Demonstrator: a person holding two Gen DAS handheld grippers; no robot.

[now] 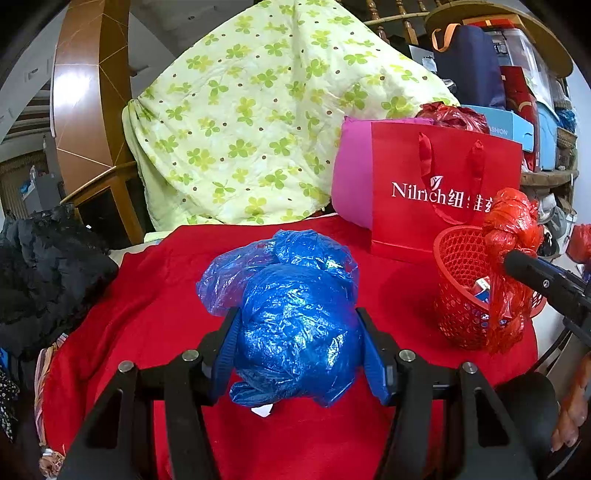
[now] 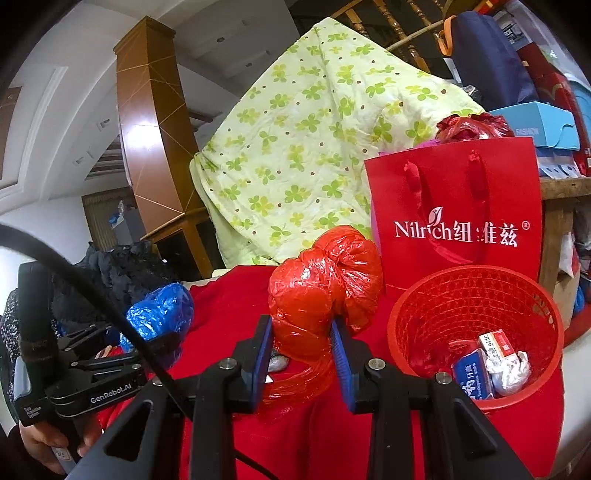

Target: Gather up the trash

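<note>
Blue plastic, a crumpled bag (image 1: 295, 325), sits clamped in the left gripper (image 1: 297, 354) over the red cloth (image 1: 155, 295). The right gripper (image 2: 301, 360) pinches a red bag (image 2: 325, 291). From it, the red basket (image 2: 476, 291) stands at two o'clock, holding boxes and foil.

A cluttered room in a home: a clover-print quilt (image 1: 258, 122) draped over a wooden banister (image 2: 399, 29), shelves (image 1: 546, 177) crammed with boxes and bags, a red cloth (image 1: 155, 295) over the table
</note>
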